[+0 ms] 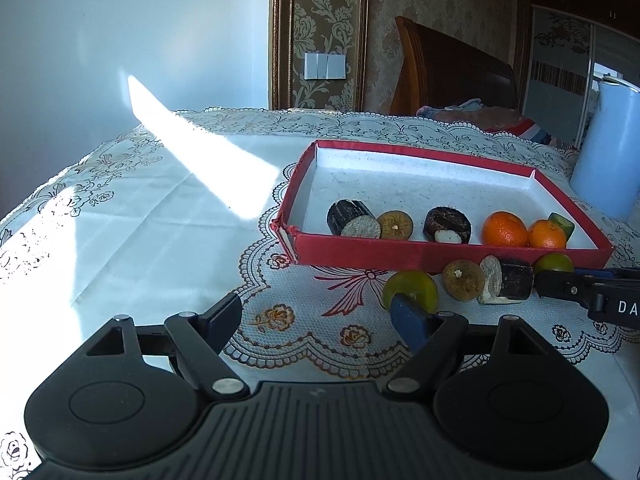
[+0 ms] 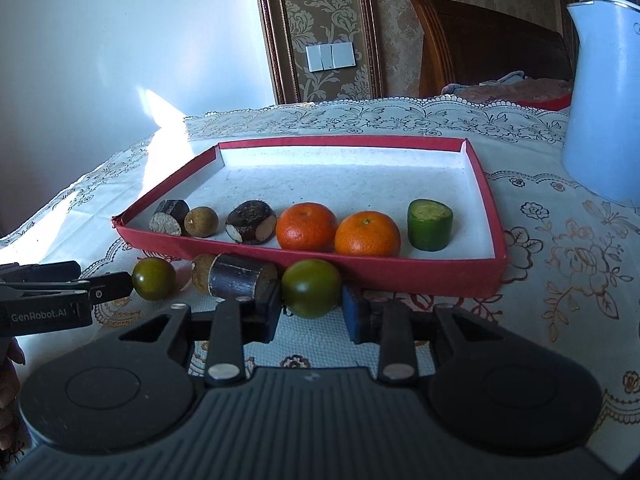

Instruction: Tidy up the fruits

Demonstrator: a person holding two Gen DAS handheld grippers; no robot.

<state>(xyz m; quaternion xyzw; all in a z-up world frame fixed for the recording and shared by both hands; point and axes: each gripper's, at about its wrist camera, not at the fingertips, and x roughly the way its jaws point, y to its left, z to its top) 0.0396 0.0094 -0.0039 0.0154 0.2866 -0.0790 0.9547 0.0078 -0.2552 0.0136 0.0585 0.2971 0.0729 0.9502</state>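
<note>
Four pieces are seen outside the red tray (image 2: 400,276), on the lace tablecloth (image 2: 560,240) against its near wall: a green fruit (image 2: 311,288), a dark cane segment (image 2: 240,278), a brown longan (image 2: 201,274), a second green fruit (image 2: 153,279); six pieces are already ranged along the tray's near side, among them two oranges (image 2: 307,227) and a green-skinned cut piece (image 2: 430,224).

The nearer green fruit is framed between the fingers of the right gripper (image 2: 310,314), which are set narrowly about it; contact is not made out on either side, so no grip is judged yet. The fruit is round, so no long axis governs; closing and a lift over the wall ahead is judged the next step.

The left gripper (image 1: 322,316) is held wide, empty; its right finger lies in front of the second green fruit (image 1: 410,289), which sits right of its centre line.

A pale blue jug (image 2: 600,100) stands well apart, to the right.
</note>
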